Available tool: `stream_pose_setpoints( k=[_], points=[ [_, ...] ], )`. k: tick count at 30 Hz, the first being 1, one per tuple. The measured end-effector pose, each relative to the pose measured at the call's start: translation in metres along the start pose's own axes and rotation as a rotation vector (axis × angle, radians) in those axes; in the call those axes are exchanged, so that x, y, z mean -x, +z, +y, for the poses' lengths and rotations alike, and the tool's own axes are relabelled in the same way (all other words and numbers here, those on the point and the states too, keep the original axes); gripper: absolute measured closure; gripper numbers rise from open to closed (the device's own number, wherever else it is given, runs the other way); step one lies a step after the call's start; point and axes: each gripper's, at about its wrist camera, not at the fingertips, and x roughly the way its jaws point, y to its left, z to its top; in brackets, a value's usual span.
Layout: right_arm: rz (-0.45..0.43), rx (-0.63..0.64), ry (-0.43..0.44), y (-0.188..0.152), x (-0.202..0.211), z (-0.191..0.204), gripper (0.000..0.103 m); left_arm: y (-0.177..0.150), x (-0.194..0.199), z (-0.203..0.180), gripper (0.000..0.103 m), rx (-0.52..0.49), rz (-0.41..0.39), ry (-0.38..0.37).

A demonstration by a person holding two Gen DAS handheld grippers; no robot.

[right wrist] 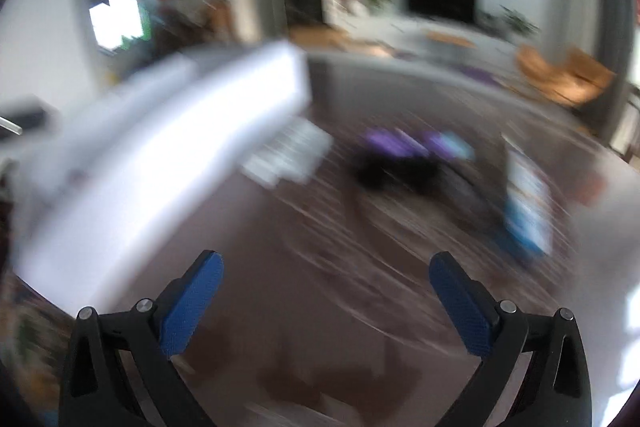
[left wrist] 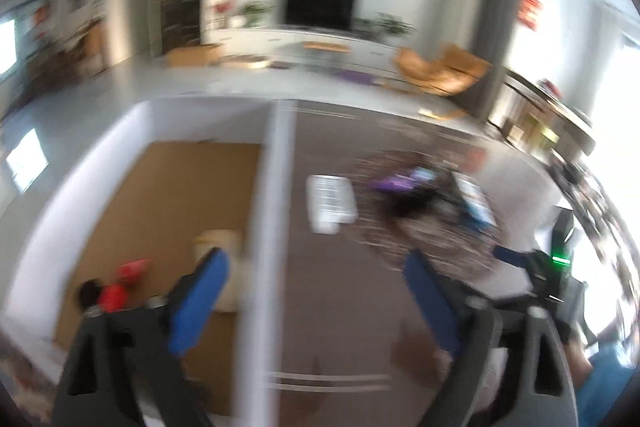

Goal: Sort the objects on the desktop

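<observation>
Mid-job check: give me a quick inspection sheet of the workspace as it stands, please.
Surface: dark brown table, views blurred.
Job's things: white box with brown floor, holding a red item and a cream item; white pack, purple item, blue-white booklet on the table.
Clutter: dark item, unidentifiable.
Grippers: left hand-held gripper and right hand-held gripper open, empty.
Cables: nothing seen.
Surroundings: TV, orange chair.

Brown table [left wrist: 320, 307] bears white box [left wrist: 276, 187], white pack [left wrist: 330, 203].

A box [left wrist: 160, 131] is seen left of the left gripper [left wrist: 316, 279], with a keyboard [left wrist: 330, 203] ahead on the table [left wrist: 328, 299] and clutter [left wrist: 420, 187] lying right of it.
</observation>
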Motion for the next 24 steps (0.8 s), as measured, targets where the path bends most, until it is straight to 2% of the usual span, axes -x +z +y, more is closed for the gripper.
stream_pose_setpoints(
  k=[3, 6, 9, 12, 16, 18, 19, 22, 24],
  points=[
    [0.086, -0.054, -0.106, -0.03, -0.01, -0.048, 0.0, -0.012, -0.028, -0.054, 0.0, -0.098, 0.022, -0.079],
    [0.098, -0.107, -0.163, -0.04, -0.017, -0.085, 0.0, -0.032, -0.092, -0.095, 0.0, -0.174, 0.097, -0.075],
    [0.11, -0.158, -0.169, -0.043, -0.023, -0.102, 0.0, -0.049, -0.14, -0.113, 0.0, -0.165, 0.162, -0.057],
    [0.101, -0.194, -0.157, -0.042, -0.024, -0.107, 0.0, -0.054, -0.172, -0.12, 0.0, -0.137, 0.184, -0.051],
    [0.101, -0.194, -0.156, -0.04, -0.024, -0.109, 0.0, -0.046, -0.196, -0.134, 0.0, -0.146, 0.178, -0.047],
    [0.101, -0.224, -0.18, -0.042, -0.023, -0.114, 0.0, -0.045, -0.203, -0.134, 0.0, -0.132, 0.172, -0.079],
    [0.101, -0.23, -0.183, -0.042, -0.023, -0.115, 0.0, -0.044, -0.211, -0.132, 0.0, -0.121, 0.205, -0.073],
    [0.102, -0.228, -0.187, -0.042, -0.023, -0.114, 0.0, -0.045, -0.217, -0.143, 0.0, -0.181, 0.218, -0.015],
    [0.103, -0.227, -0.187, -0.042, -0.024, -0.114, 0.0, -0.045, -0.217, -0.143, 0.0, -0.189, 0.218, -0.013]
  ],
)
